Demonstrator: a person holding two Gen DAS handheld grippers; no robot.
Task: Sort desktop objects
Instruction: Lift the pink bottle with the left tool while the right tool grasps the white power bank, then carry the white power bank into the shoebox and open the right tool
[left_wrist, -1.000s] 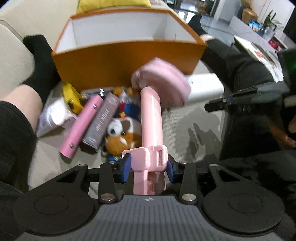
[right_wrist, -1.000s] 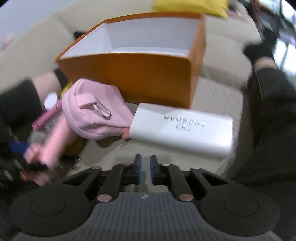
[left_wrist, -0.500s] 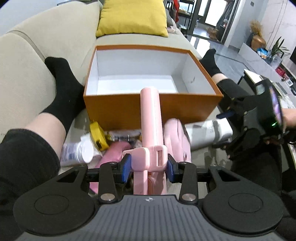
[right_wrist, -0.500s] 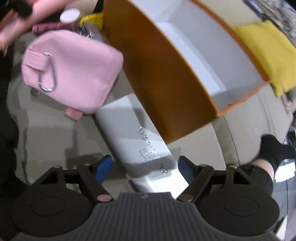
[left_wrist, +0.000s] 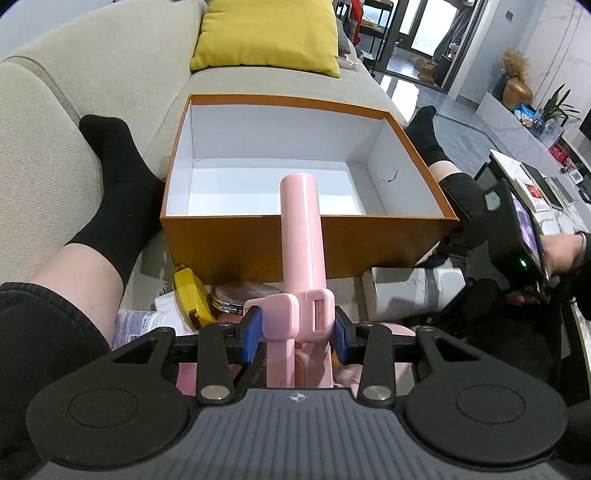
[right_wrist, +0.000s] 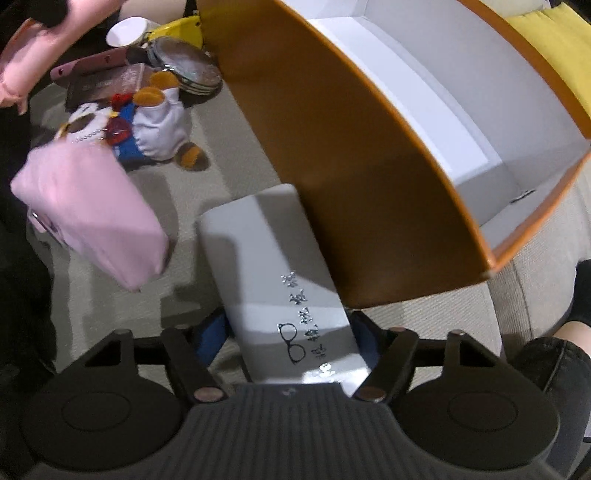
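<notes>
Left gripper (left_wrist: 295, 334) clamped on the pink selfie stick (left_wrist: 302, 243); the stick's far end pokes over the near wall of the orange box (left_wrist: 303, 243), which sits on the sofa (left_wrist: 44, 122). Right gripper (right_wrist: 291, 341) jaws closing around the near end of the white glasses case (right_wrist: 273, 273), pads not clearly pressing yet. Case lies beside the box's near wall; pink pouch (right_wrist: 88, 218) and plush toy (right_wrist: 147, 114) to its left.

My left pads clamped a smooth, matt pink plastic tool (left_wrist: 301, 236). The orange box (left_wrist: 306, 243) looked like matt card, white paper inside. My closing right jaws straddled a glossy white case (right_wrist: 280, 280). The pink pouch (right_wrist: 92, 214) was soft cloth; the sofa (left_wrist: 74, 85) was coarse weave.
</notes>
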